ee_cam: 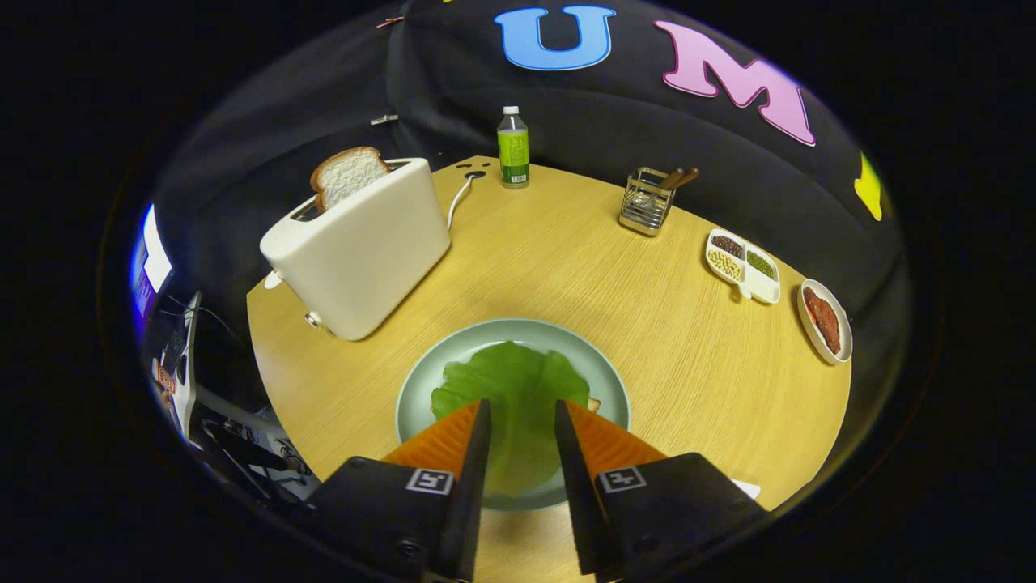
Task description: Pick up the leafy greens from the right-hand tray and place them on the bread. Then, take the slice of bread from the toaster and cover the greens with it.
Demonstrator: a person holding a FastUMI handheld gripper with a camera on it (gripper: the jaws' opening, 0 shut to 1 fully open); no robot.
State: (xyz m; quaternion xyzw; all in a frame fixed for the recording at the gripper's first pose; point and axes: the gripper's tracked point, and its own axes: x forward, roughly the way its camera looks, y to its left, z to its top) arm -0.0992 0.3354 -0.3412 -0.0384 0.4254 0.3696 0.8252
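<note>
Two fingers of hand-held gripper (pixel 522 409) parted above leafy greens (pixel 510 389).

The light wood-grain worktop (pixel 647 340) carries a pale green round plate (pixel 609 380) just ahead of the gripper (pixel 522 417), with a cream toaster (pixel 364 251), green-labelled plastic bottle (pixel 513 148), wire utensil holder (pixel 646 201), white divided dish (pixel 745 265) and white oval dish (pixel 825 321) beyond.

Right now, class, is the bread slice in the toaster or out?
In: the bread slice stands in the toaster's slot, top showing.
</note>
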